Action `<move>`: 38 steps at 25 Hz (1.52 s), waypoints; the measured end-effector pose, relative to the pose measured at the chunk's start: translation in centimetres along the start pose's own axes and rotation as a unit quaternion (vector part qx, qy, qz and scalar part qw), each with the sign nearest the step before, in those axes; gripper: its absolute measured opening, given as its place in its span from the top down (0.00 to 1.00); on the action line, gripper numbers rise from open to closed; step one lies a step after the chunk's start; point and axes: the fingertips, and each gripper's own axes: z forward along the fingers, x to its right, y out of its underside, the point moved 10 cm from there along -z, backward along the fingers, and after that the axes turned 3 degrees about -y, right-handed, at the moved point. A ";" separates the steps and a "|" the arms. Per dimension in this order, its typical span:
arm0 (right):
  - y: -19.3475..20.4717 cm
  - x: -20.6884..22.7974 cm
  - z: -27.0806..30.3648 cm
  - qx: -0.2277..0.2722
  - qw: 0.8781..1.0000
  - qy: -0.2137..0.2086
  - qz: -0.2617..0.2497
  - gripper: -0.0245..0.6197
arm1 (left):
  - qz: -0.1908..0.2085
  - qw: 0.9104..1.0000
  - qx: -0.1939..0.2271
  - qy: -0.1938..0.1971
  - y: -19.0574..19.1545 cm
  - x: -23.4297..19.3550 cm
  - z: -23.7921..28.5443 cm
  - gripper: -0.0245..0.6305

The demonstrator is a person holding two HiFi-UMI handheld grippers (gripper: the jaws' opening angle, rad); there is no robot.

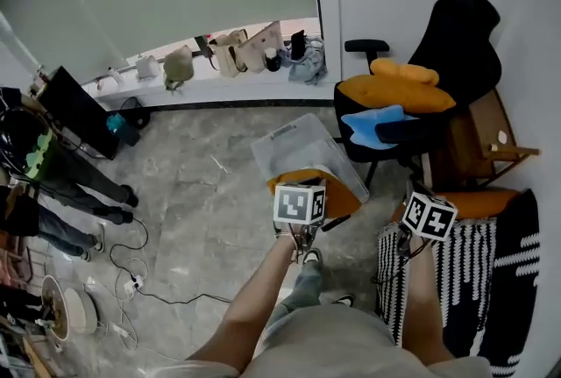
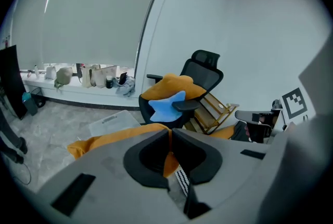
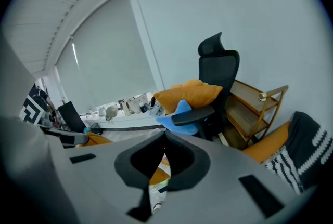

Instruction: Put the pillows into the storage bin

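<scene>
An orange pillow (image 1: pixel 302 181) hangs over the near edge of the clear storage bin (image 1: pixel 267 148) on the floor. My left gripper (image 2: pixel 170 135) is shut on this orange pillow (image 2: pixel 104 141), with orange cloth showing between its jaws; its marker cube (image 1: pixel 300 203) sits just above the pillow. My right gripper (image 3: pixel 165 137) is shut, and I see nothing between its tips. Its cube (image 1: pixel 429 216) is over a fine-striped pillow (image 1: pixel 438 275). More orange pillows (image 1: pixel 394 91) and a blue star pillow (image 1: pixel 372 124) lie on the black office chair (image 1: pixel 460 25).
A wooden rack (image 1: pixel 478 139) stands right of the chair, with another orange pillow (image 1: pixel 482 203) and a black bold-striped cushion (image 1: pixel 517 280) in front of it. Someone's legs (image 1: pixel 74 188) and floor cables (image 1: pixel 131 280) are at the left. Bags line the window ledge (image 1: pixel 228 56).
</scene>
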 end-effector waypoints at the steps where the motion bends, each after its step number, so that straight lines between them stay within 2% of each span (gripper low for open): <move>1: -0.2 -0.7 0.7 -0.004 1.000 -0.005 -0.005 0.96 | -0.007 1.000 0.001 -0.005 -0.1 -1.0 -0.2 0.92; 9: 0.0 -4.0 7.7 -0.064 0.997 -0.020 -0.024 0.96 | -0.058 0.997 -0.011 -0.039 -1.3 -8.5 1.3 0.92; 16: -1.2 -7.0 14.1 -0.099 0.994 -0.021 -0.048 0.96 | -0.104 0.993 -0.038 -0.041 -1.8 -15.2 5.4 0.92; 20: -1.5 -7.7 19.1 -0.120 0.990 -0.020 -0.064 0.96 | -0.104 0.993 -0.045 -0.040 -2.8 -18.3 9.7 0.92; 28: -0.6 -7.4 28.2 -0.136 0.990 -0.014 -0.029 0.96 | -0.127 0.988 -0.062 -0.054 -4.0 -24.8 18.2 0.92; 38: 1.8 -6.3 32.6 -0.165 0.986 -0.003 -0.018 0.96 | -0.101 0.991 -0.069 -0.052 -5.7 -28.2 26.2 0.92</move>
